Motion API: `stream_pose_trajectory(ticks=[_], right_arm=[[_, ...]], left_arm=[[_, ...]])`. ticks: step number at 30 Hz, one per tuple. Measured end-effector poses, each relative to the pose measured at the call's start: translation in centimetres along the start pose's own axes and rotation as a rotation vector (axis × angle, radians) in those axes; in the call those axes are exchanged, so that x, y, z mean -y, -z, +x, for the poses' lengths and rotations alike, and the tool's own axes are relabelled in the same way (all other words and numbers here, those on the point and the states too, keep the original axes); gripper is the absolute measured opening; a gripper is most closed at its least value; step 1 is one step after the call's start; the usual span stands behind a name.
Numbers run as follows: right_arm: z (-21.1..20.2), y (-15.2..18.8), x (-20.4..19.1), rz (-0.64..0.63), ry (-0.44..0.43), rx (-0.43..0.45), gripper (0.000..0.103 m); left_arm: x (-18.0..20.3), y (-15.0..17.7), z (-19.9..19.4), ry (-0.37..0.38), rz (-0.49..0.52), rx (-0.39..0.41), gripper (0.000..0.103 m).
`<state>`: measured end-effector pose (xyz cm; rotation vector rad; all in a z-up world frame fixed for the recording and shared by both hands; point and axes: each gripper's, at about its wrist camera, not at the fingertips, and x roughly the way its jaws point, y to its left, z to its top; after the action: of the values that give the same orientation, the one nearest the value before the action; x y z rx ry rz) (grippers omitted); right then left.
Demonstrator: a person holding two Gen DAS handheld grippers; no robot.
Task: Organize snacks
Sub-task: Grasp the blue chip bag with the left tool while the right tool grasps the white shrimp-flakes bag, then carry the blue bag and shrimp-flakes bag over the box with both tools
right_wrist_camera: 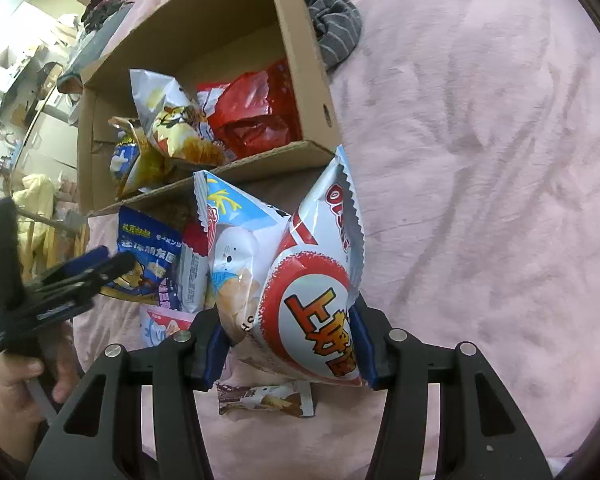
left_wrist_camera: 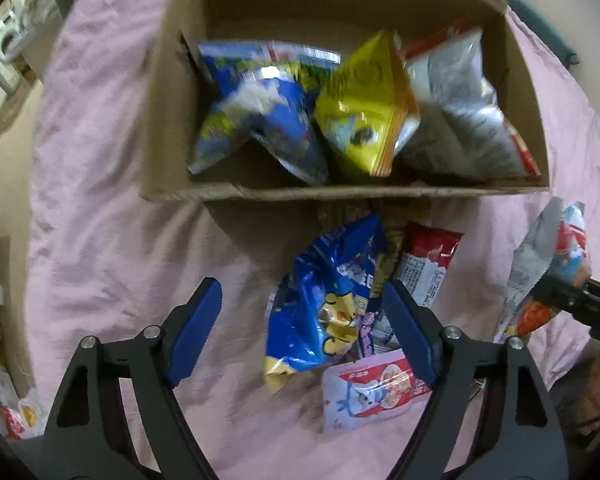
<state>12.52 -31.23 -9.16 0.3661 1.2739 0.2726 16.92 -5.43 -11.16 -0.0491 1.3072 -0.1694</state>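
Carrying a white bag (right_wrist_camera: 300,300) pinched between its pads, the right gripper (right_wrist_camera: 290,350) holds it just short of the box (right_wrist_camera: 296,40), where 3 bags already stand. The left gripper (left_wrist_camera: 304,328), jaws wide and empty, hangs over a blue bag (left_wrist_camera: 328,300) on the sheet (left_wrist_camera: 112,240). Next: lift over the near wall, release inside.

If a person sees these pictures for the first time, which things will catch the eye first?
Probably the white and red snack bag, puffed and held in the right gripper above the pink bedsheet. Next, the cardboard box behind it, already holding several bags, and the blue snack bag lying between the open left gripper's fingers.
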Motion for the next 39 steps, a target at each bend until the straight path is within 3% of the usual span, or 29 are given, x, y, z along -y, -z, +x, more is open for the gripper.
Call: stream_pose_trajectory(ticks=[2, 3, 4, 7, 10, 14, 18, 26, 34, 39], right_arm=[[-0.3, -0.2, 0.0, 0.002, -0.009, 0.005, 0.054], [-0.4, -0.2, -0.1, 0.0, -0.013, 0.009, 0.054], [-0.6, -0.2, -0.2, -0.002, -0.017, 0.011, 0.054], [-0.6, -0.3, -0.5, -0.013, -0.025, 0.009, 0.054], [-0.5, -0.4, -0.4, -0.015, -0.027, 0.003, 0.054], [-0.2, -0.5, -1.1, -0.03, -0.026, -0.003, 0.054], [0.1, -0.3, -1.9, -0.052, -0.013, -0.019, 0.054], [-0.5, 0.3, -3.9, -0.103, -0.016, -0.02, 0.054], [-2.2, 0.6, -5.1, -0.133, -0.098, 0.003, 0.054], [-5.0, -0.4, -6.0, -0.156, -0.17, 0.095, 0.054]], left_arm=[[0.1, 0.0, 1.0, 0.015, -0.008, -0.037, 0.07], [0.1, 0.0, 1.2, 0.016, -0.009, -0.045, 0.061], [0.1, 0.1, 1.5, 0.021, -0.013, -0.056, 0.045], [0.0, 0.5, 1.1, 0.05, -0.018, -0.069, 0.03], [-0.2, 0.8, -0.2, 0.01, -0.01, -0.029, 0.029], [-0.8, 1.8, -0.7, 0.009, -0.026, -0.036, 0.028], [-1.1, 2.7, -0.8, -0.049, -0.002, -0.025, 0.028], [-1.2, 3.4, -2.0, -0.045, -0.009, -0.003, 0.028], [-1.5, 3.7, -6.4, -0.058, 0.046, 0.116, 0.028], [-1.9, 2.5, -10.2, -0.046, 0.019, 0.222, 0.028]])
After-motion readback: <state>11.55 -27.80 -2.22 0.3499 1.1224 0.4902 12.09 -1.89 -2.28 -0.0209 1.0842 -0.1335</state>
